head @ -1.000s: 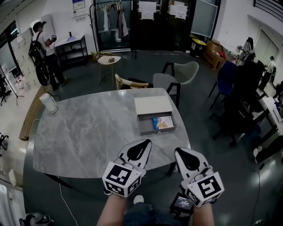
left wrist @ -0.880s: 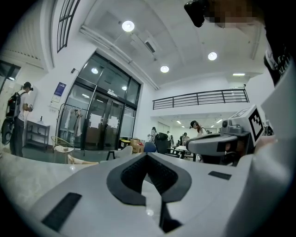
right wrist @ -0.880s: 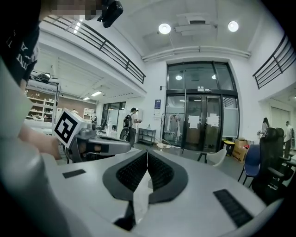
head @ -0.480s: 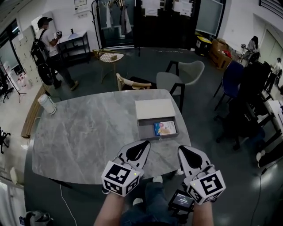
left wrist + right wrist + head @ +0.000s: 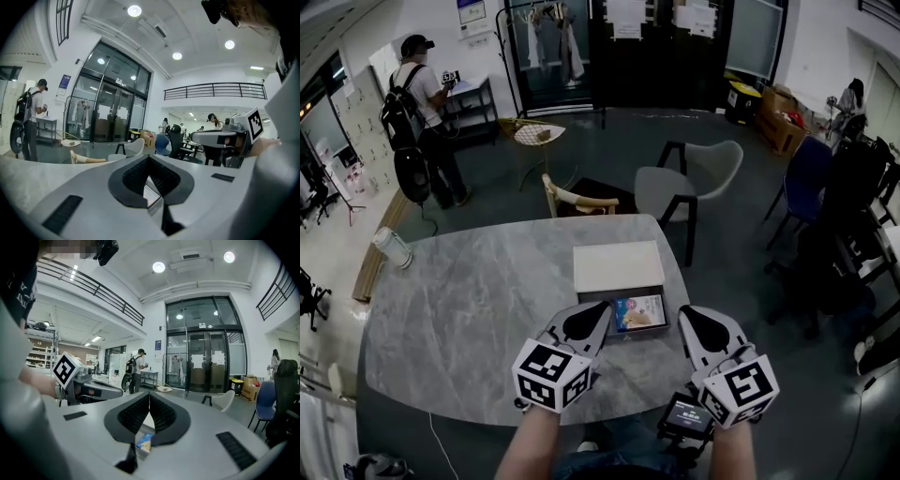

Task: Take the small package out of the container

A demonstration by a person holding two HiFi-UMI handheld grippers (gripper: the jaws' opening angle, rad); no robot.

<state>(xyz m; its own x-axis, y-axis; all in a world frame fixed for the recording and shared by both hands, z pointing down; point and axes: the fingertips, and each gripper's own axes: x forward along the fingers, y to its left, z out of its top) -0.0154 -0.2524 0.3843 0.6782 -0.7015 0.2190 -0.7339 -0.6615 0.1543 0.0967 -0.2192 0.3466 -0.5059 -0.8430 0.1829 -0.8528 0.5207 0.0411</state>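
On the grey marble table (image 5: 469, 309) lies a shallow grey box (image 5: 623, 330), its pale lid (image 5: 617, 266) slid toward the far side. Inside its open near half rests a small colourful package (image 5: 637, 310), which also peeks through the jaw gap in the right gripper view (image 5: 145, 442). My left gripper (image 5: 602, 311) hovers just left of the box's near end, jaws shut and empty. My right gripper (image 5: 689, 316) floats just right of the box, jaws together with nothing between them.
A white cylinder (image 5: 392, 248) stands at the table's far left corner. Beyond the table are a grey chair (image 5: 689, 178), a wooden chair (image 5: 572, 199) and a person with a backpack (image 5: 422, 117). The table's right edge lies close to the box.
The view has moved forward: the box and package now lie closer, right between the two gripper tips. Both grippers stayed shut.
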